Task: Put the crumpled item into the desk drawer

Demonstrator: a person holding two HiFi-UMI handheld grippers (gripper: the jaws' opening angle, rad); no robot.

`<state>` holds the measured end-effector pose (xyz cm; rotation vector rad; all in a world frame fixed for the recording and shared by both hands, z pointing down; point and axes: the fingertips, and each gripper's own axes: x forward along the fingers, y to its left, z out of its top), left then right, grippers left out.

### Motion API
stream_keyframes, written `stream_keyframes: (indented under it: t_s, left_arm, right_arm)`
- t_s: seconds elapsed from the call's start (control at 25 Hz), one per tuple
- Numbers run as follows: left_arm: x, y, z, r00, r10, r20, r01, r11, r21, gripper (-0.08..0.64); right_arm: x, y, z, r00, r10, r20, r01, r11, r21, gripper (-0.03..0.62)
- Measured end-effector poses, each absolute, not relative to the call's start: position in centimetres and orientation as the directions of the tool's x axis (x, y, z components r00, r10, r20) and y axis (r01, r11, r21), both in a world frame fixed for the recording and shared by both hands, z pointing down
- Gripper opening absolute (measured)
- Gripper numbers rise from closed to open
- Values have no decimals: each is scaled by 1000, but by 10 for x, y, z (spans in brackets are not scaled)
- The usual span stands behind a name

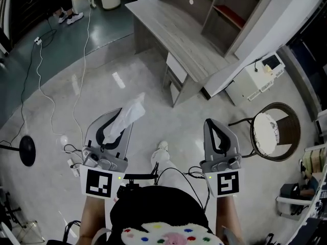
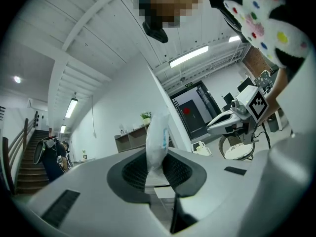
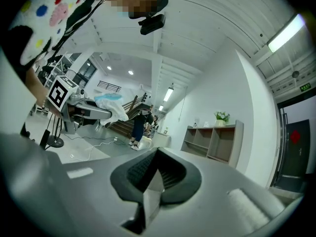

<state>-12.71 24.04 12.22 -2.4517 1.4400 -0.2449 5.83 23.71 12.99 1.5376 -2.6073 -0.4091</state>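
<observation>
The left tool (image 1: 115, 124) is closed on the crumpled item (image 1: 130, 111), a white, thin, wrinkled piece that stands up out of the jaw tips and leans away from the person. In the left gripper view the ribbed pads press on the lower end of the item from both sides, and most of its length projects free above them. The right tool (image 1: 214, 129) has its jaws pressed together; the right gripper view shows the pads meeting with nothing between them. Both tools are held side by side in front of the person's body, well apart from each other, and both point towards the worktop (image 1: 168, 29). The worktop is a grey wood-grain desk placed against a white wall, with an open shelf unit (image 1: 214, 9) on its far side. The drawer (image 1: 177, 68), with a white front, sits under the near edge of the worktop; whether it is pulled out cannot be told. The crumpled item is over the glossy grey floor (image 1: 102, 86), well apart from the drawer and the worktop. A round chair (image 1: 271, 131) stands on the floor to the right of the right tool, and white cables (image 1: 46, 93) run across the floor on the left.
</observation>
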Motion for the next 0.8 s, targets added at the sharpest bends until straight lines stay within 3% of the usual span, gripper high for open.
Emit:
stream_keyframes:
  t_s: [0.8]
  left_arm:
    - [-94,23,123,419,-908,18,-867,-406,-289,67]
  right_arm:
    - [99,7,140,-546,-837,-30,-820,527,222,9]
